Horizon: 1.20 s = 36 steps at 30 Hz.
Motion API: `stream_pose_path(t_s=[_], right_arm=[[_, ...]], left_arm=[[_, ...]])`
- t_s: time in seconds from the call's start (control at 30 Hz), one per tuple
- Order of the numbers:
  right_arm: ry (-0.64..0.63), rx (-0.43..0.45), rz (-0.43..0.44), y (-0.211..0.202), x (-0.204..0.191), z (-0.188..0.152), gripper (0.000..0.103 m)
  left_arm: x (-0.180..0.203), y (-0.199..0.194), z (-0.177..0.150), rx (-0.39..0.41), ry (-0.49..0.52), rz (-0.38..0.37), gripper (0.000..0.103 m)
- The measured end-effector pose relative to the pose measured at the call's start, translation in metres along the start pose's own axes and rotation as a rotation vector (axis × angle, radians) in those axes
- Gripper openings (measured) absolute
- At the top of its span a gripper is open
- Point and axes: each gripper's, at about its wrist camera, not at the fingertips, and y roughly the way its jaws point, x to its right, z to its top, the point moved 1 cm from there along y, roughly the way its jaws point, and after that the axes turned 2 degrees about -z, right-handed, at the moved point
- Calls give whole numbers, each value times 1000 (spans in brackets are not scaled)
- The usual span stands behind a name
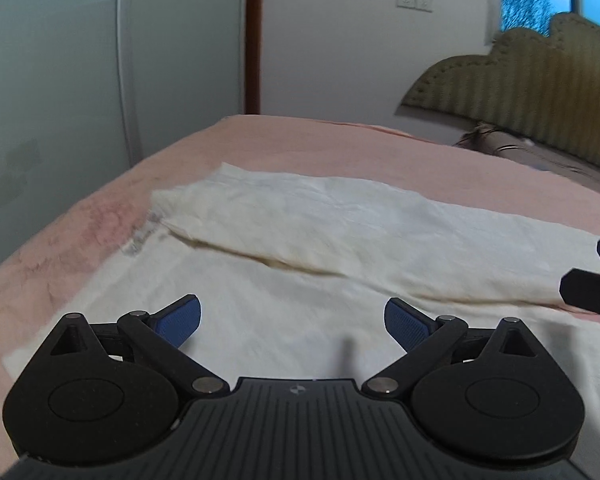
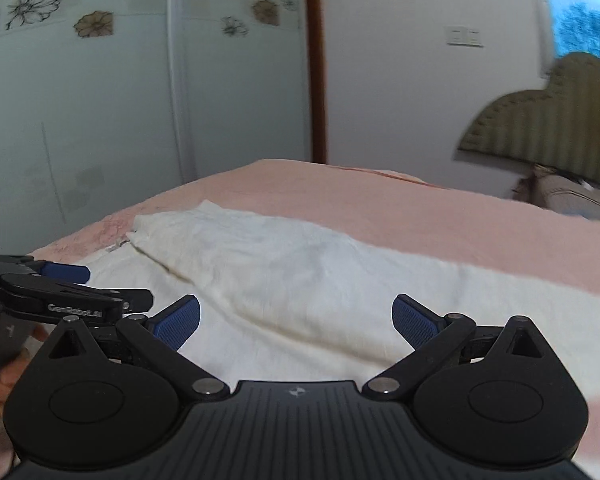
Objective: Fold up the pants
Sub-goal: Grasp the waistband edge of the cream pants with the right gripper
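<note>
Both the left hand-held gripper [image 1: 292, 322] and right hand-held gripper [image 2: 296, 320] released; pants [image 1: 300, 220] look limp, light: pinch hems near the bed [image 1: 340, 148] edge

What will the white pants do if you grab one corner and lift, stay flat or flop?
Probably flop: the white pants look thin and crinkled, with one leg draped softly over the other. They likely weigh little. The fuzzy pink bedspread may make them drag, not slide.
</note>
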Motion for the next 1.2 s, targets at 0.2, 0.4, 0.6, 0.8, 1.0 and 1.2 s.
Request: stream_pose_path(t_s=[0.2,0.4,0.6,0.8,1.0,1.2], right_arm=[[-105,-122,78,102,2,48,103],[-135,-168,104,189,8,82,87],[-91,-308,202,271,17,87,70],[-158,-320,225,282,8,82,32],[-575,-175,42,237,-57,68,13],[-916,25,-75,164,-109,34,12]], left_arm=[[-16,43,13,-9,44,148,100],[-21,63,-2,-68,30,118,101],[-19,68,-7,-72,33,108,103],[-18,70,-7,-76,24,105,103],[-28,65,-4,-55,-31,85,101],[-66,47,24,-9,-239,35,100]])
